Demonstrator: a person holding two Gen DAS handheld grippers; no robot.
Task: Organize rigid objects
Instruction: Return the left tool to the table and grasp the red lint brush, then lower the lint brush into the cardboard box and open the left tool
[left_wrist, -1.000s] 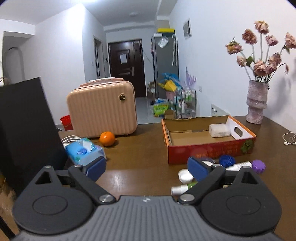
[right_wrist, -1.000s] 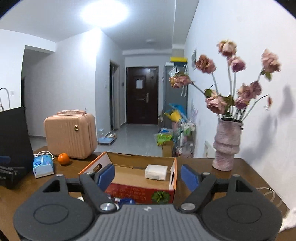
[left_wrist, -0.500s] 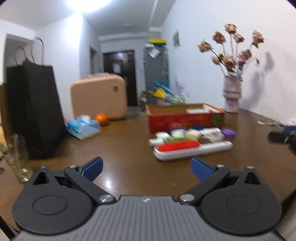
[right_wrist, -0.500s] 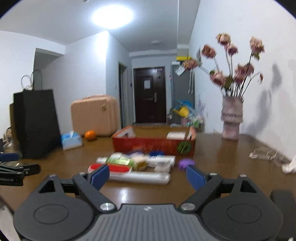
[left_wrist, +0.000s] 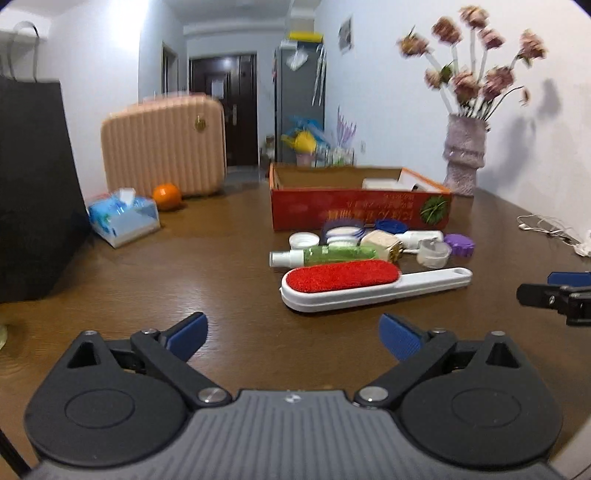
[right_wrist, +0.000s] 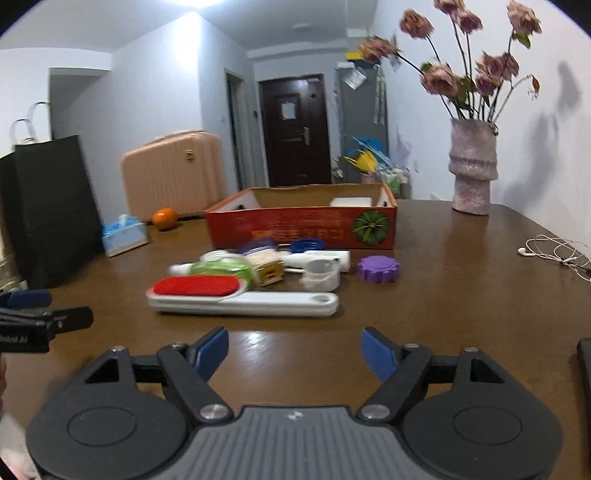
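Both hand-held grippers withdrawn, one lint brush (left_wrist: 369, 284)

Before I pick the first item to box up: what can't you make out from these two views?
- Red box interior: both views, near wall hides the floor; only a white block shows.
- Small items behind the lint brush: overlapping, blurred in the right view.
- Box print: too blurred.
- Dark object: right view, cut by the edge.

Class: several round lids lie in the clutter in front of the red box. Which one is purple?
The purple lid with the scalloped edge, at the right end of the clutter; the blue lid and white lid lie further left.
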